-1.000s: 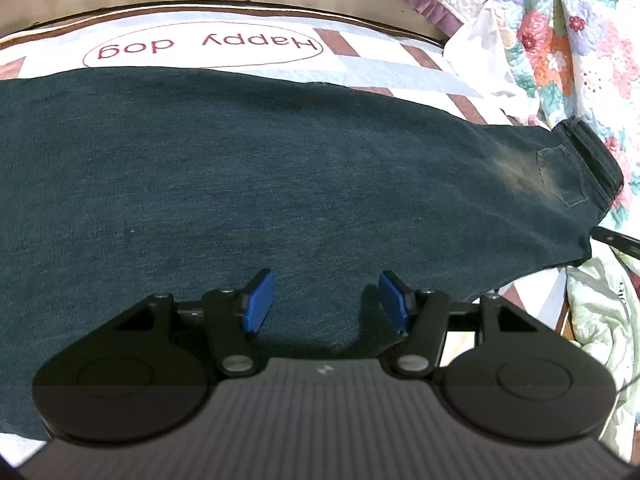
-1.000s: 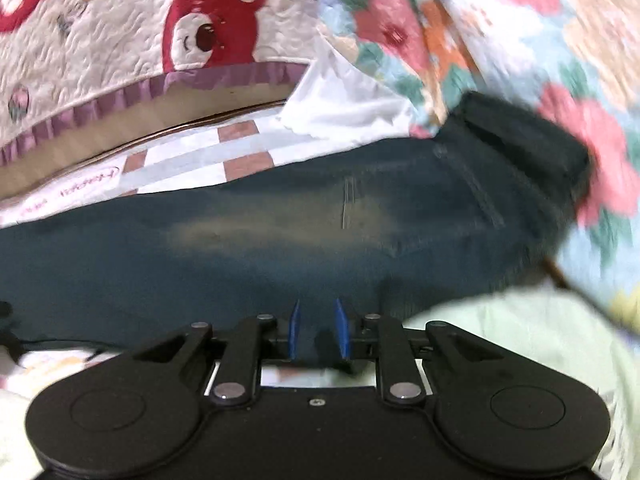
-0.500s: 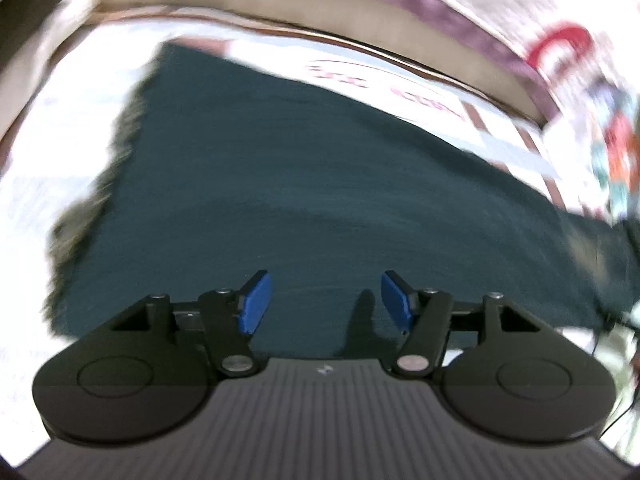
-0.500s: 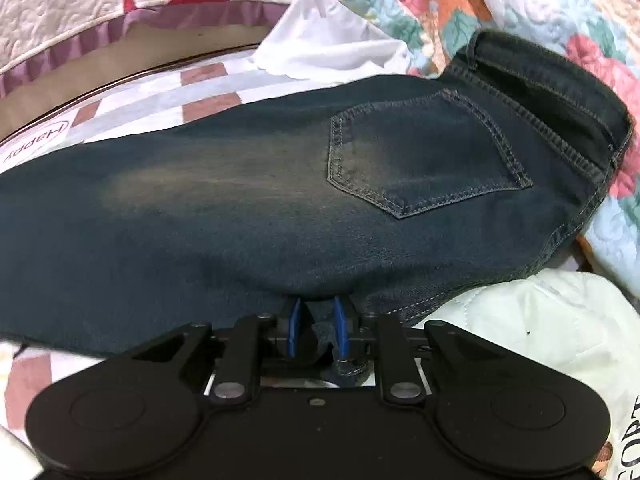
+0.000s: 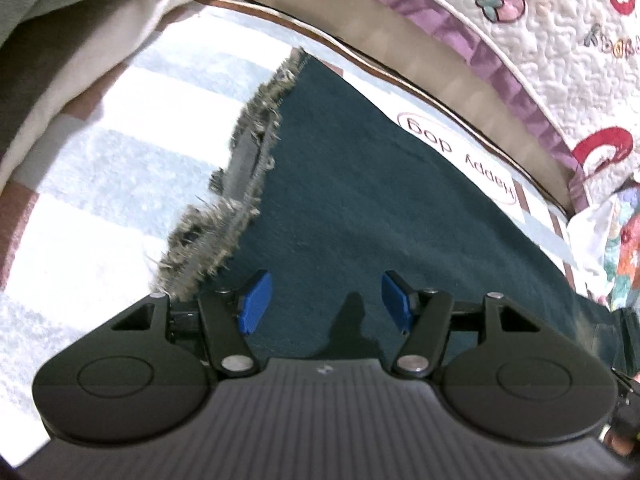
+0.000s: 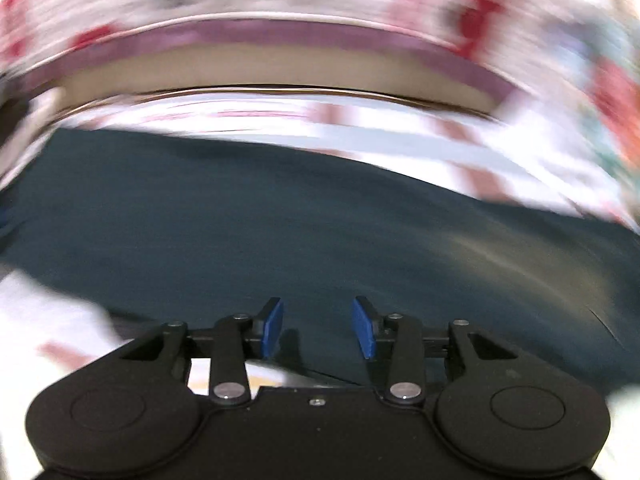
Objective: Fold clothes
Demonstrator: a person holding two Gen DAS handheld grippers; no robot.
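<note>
Dark blue jeans (image 5: pixel 360 208) lie flat on a striped bed sheet (image 5: pixel 120 152). Their frayed leg hem (image 5: pixel 236 184) shows at the left in the left wrist view. My left gripper (image 5: pixel 325 300) is open and empty, just above the leg close to the hem. The right wrist view is blurred by motion; the jeans (image 6: pixel 280 232) fill its middle. My right gripper (image 6: pixel 318 330) is open and empty above the near edge of the jeans.
A quilt with red bears and a purple border (image 5: pixel 520 40) lies along the far side. A beige pillow or folded cloth (image 5: pixel 80 40) sits at the upper left. A floral quilt (image 5: pixel 624 248) lies at the right. The sheet bears a "Happy dog" print (image 5: pixel 460 152).
My right gripper has let go of the jeans' edge, opened and swung left. My left gripper has moved left along the leg to the frayed hem, staying open.
</note>
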